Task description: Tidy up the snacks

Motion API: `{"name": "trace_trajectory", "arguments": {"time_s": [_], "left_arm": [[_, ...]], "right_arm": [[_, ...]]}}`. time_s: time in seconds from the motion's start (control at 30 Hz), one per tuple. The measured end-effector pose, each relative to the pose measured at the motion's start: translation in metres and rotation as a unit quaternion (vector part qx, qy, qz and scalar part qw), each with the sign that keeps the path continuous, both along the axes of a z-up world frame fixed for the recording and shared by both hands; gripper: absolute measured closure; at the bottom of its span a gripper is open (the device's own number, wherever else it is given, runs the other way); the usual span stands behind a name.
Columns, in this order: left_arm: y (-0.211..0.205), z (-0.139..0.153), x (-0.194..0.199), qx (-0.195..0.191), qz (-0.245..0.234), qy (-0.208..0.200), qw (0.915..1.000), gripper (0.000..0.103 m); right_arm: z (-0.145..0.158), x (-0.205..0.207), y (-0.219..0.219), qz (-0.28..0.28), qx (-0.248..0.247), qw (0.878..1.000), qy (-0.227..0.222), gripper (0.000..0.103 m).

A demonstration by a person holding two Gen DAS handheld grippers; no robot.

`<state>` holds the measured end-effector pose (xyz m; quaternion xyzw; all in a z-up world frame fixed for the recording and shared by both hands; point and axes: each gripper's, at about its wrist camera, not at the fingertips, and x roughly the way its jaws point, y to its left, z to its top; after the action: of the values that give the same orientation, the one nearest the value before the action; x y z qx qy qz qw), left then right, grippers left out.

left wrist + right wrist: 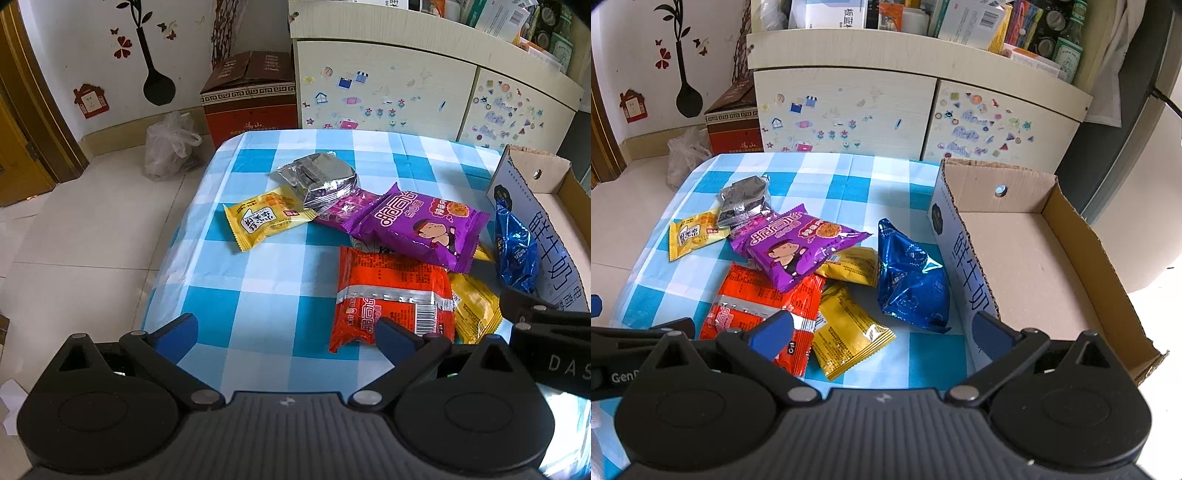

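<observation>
Because the snack packets lie overlapped on the checked tablecloth (258, 295) beside the empty cardboard box (1034, 258), the spread, empty left gripper (286, 334) or right gripper (882, 332) could drag neighbours along (the purple packet (798, 251) rides the red packet (753, 306)).

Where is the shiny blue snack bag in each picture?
Left wrist view: the blue snack bag is at the far right, against the cardboard box's printed wall.
Right wrist view: the blue snack bag is in the middle, just left of the cardboard box.
Shared landmark: the purple snack packet, lying left of the blue bag in both.
</observation>
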<state>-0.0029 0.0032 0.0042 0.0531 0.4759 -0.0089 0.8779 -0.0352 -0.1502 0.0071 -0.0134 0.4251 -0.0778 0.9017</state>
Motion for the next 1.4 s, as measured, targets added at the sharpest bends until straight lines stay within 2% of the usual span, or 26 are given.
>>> {"name": "trace_trajectory", "arguments": {"time_s": [1.4], "left_arm": [[-0.0029,0.0014,-0.0015,0.014,0.0,-0.004,0.9999,0.0]], "right_arm": [[-0.0017,0.0004,0.0008,0.0,-0.002,1.0,0.002,0.001]]}}
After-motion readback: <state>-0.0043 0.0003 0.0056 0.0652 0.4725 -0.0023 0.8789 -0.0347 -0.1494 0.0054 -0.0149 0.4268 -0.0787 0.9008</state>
